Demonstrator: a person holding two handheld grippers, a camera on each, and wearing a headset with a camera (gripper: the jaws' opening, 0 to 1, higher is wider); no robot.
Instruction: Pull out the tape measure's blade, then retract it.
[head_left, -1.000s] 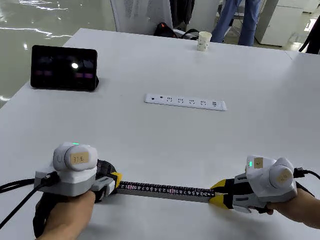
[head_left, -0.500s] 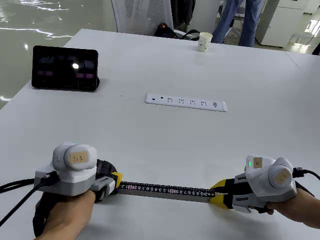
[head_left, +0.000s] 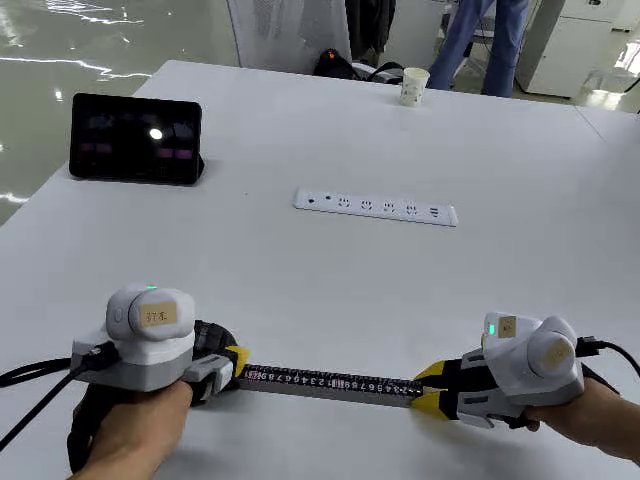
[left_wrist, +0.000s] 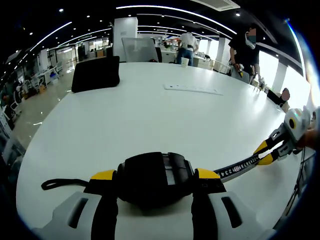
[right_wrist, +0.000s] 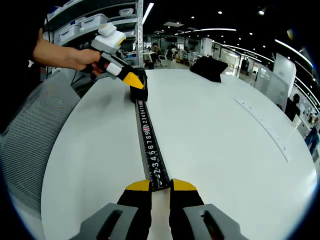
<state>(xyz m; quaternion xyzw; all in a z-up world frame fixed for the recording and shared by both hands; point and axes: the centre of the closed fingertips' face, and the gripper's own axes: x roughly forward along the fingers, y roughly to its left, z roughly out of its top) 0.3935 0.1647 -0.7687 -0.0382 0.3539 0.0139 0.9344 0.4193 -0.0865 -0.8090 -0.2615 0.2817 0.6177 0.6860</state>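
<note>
Stretching along the near edge of the white tabletop (head_left: 330, 280), the blade (head_left: 330, 381) lies flat and extended between 2 grippers. On the near left, the left gripper (head_left: 228, 362) is clamped around the black case (left_wrist: 155, 177), with its yellow-tipped jaws pressed against the case's 2 sides. The case rests on the tabletop, and a black strap (left_wrist: 62, 183) trails off beside it in the left gripper view. On the near right, the right gripper (head_left: 430, 388) has its jaws drawn narrow, pinching the free end of the blade. In the right gripper view the yellow tips sit almost together with the blade's end caught between them. The blade runs straight from the case to the right gripper, numbers face up, dark with a few red marks. Farther back, well apart from the tape, a white power strip (head_left: 376, 207) lies mid-tabletop. A dark tablet (head_left: 135, 138) stands propped at the far left, and a paper cup (head_left: 414, 86) stands near the far edge. A person (head_left: 480, 40) in jeans stands beyond the tabletop.
</note>
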